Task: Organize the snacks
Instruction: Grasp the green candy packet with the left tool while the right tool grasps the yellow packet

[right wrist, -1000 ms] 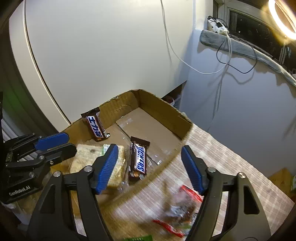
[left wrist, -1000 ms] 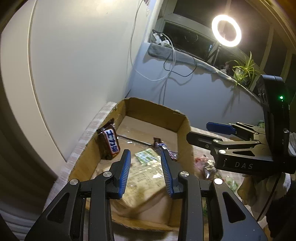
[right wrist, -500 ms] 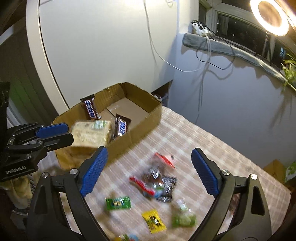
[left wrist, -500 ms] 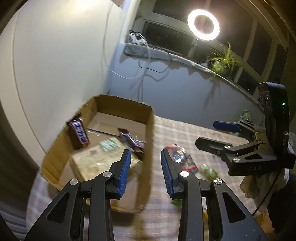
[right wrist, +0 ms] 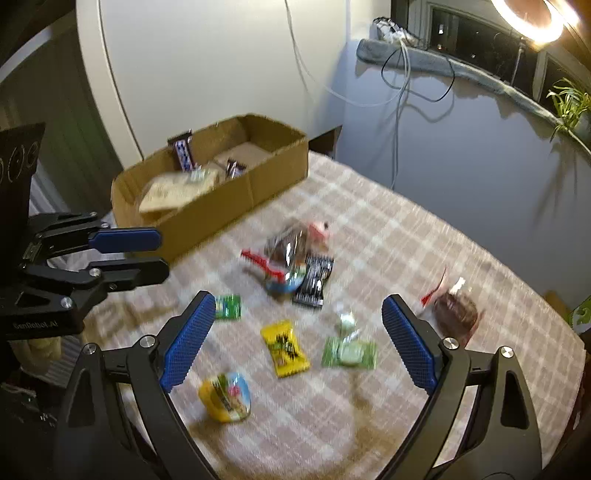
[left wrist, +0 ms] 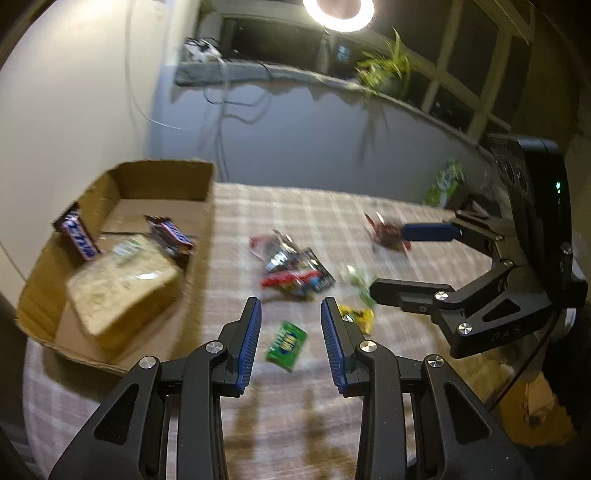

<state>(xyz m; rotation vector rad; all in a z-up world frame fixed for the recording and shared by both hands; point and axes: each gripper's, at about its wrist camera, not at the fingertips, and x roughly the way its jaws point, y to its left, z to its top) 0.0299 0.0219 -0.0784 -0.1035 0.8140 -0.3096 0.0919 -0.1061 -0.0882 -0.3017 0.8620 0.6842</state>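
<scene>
A cardboard box (left wrist: 204, 221) (right wrist: 236, 199) at the table's left holds a wrapped bread loaf (left wrist: 118, 284) and two Snickers bars (left wrist: 77, 232). Loose snacks lie on the checked tablecloth: a green packet (left wrist: 286, 341) (right wrist: 228, 306), a yellow packet (right wrist: 284, 349), a pile of wrappers (left wrist: 295, 269) (right wrist: 295, 262), a light green packet (right wrist: 349, 352), a brown cake in wrap (right wrist: 456, 314) and a yellow cup (right wrist: 225, 397). My left gripper (left wrist: 290, 343) is open and empty above the green packet. My right gripper (right wrist: 295, 341) is wide open and empty above the yellow packet.
A white wall and a grey ledge with cables (right wrist: 406, 62) stand behind the table. A ring light (left wrist: 338, 11) shines above. A plant (left wrist: 384, 70) sits on the sill. A green box (left wrist: 445, 182) stands at the far right of the table.
Both grippers have pulled back and swung right, from the box toward the loose snacks on the cloth. Both stay empty; the right one has opened wider.
</scene>
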